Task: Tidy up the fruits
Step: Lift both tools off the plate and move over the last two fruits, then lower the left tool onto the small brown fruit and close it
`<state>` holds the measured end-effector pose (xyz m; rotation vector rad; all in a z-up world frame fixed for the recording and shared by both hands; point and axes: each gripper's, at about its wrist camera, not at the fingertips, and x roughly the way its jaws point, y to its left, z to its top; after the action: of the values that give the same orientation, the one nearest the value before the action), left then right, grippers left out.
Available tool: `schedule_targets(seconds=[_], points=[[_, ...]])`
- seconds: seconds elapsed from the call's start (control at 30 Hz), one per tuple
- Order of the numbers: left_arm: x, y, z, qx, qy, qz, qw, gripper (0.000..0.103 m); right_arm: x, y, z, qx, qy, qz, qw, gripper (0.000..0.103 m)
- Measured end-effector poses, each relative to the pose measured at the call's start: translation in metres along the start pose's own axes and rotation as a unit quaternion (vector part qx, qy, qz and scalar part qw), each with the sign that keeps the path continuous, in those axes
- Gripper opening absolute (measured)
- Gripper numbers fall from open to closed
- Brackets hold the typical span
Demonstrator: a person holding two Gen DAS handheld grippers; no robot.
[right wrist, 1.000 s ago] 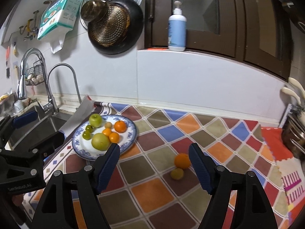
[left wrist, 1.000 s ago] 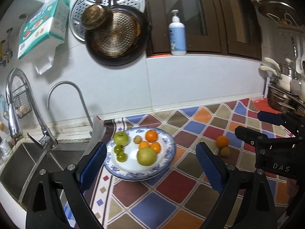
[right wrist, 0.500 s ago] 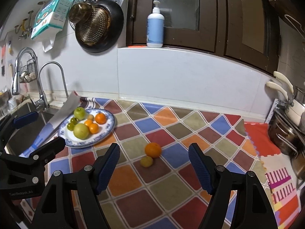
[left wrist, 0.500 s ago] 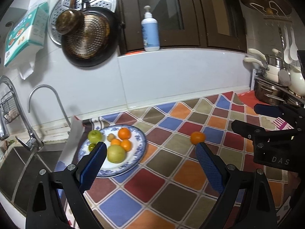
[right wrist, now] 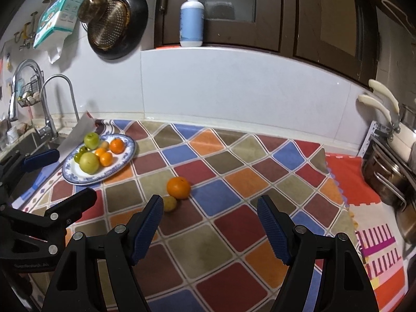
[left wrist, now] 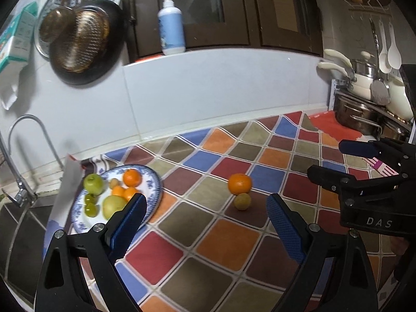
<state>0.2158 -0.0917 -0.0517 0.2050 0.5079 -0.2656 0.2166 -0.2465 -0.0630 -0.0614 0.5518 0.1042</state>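
Two loose fruits: orange (left wrist: 239, 183), yellow fruit (left wrist: 242, 201) | plate (left wrist: 153, 182): eight fruits | both claws (left wrist: 205, 222) (right wrist: 208, 225) released, empty

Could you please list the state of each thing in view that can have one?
Left gripper: open, empty.
Right gripper: open, empty.
Plate: on the mat, holding fruit.
Orange: loose on the mat, touching the small yellow fruit.
Pump bottle: upright on the ledge.
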Motion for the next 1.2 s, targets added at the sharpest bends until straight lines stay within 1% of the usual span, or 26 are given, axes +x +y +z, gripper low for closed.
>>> schedule_targets(seconds=[0.27, 0.47, 0.57, 0.77, 0.83, 1.0, 1.07, 1.13, 1.17, 1.2], points=[[0.041, -0.016, 0.000, 0.021, 0.032, -0.018, 0.9991, 0.093, 0.032, -0.019, -0.011, 0.007, 0.035, 0.000, 0.999, 0.075], [0.071, -0.023, -0.002, 0.024, 0.060, -0.043, 0.9970, 0.090, 0.054, -0.029, -0.020, 0.019, 0.065, -0.004, 0.998, 0.075], [0.086, -0.025, -0.002, 0.025, 0.078, -0.056, 0.9950, 0.084, 0.062, -0.032, -0.023, 0.023, 0.074, -0.006, 0.997, 0.075], [0.110, -0.032, -0.004, 0.036, 0.106, -0.072, 0.9911, 0.074, 0.075, -0.038, -0.030, 0.031, 0.091, -0.014, 0.995, 0.075], [0.116, -0.033, -0.004, 0.036, 0.118, -0.075, 0.9895, 0.069, 0.080, -0.040, -0.031, 0.032, 0.097, -0.015, 0.995, 0.075], [0.129, -0.034, -0.005, 0.035, 0.136, -0.074, 0.9873, 0.064, 0.088, -0.044, -0.034, 0.040, 0.107, -0.019, 0.993, 0.075], [0.133, -0.034, -0.004, 0.035, 0.140, -0.075, 0.9867, 0.060, 0.091, -0.046, -0.035, 0.043, 0.110, -0.020, 0.993, 0.075], [0.136, -0.034, -0.004, 0.033, 0.145, -0.078, 0.9858, 0.052, 0.093, -0.046, -0.035, 0.046, 0.112, -0.020, 0.992, 0.075], [0.137, -0.033, -0.005, 0.032, 0.148, -0.079, 0.9853, 0.050, 0.094, -0.047, -0.035, 0.047, 0.113, -0.019, 0.992, 0.075], [0.138, -0.033, -0.005, 0.029, 0.150, -0.082, 0.9848, 0.045, 0.095, -0.047, -0.035, 0.048, 0.114, -0.018, 0.992, 0.075]])
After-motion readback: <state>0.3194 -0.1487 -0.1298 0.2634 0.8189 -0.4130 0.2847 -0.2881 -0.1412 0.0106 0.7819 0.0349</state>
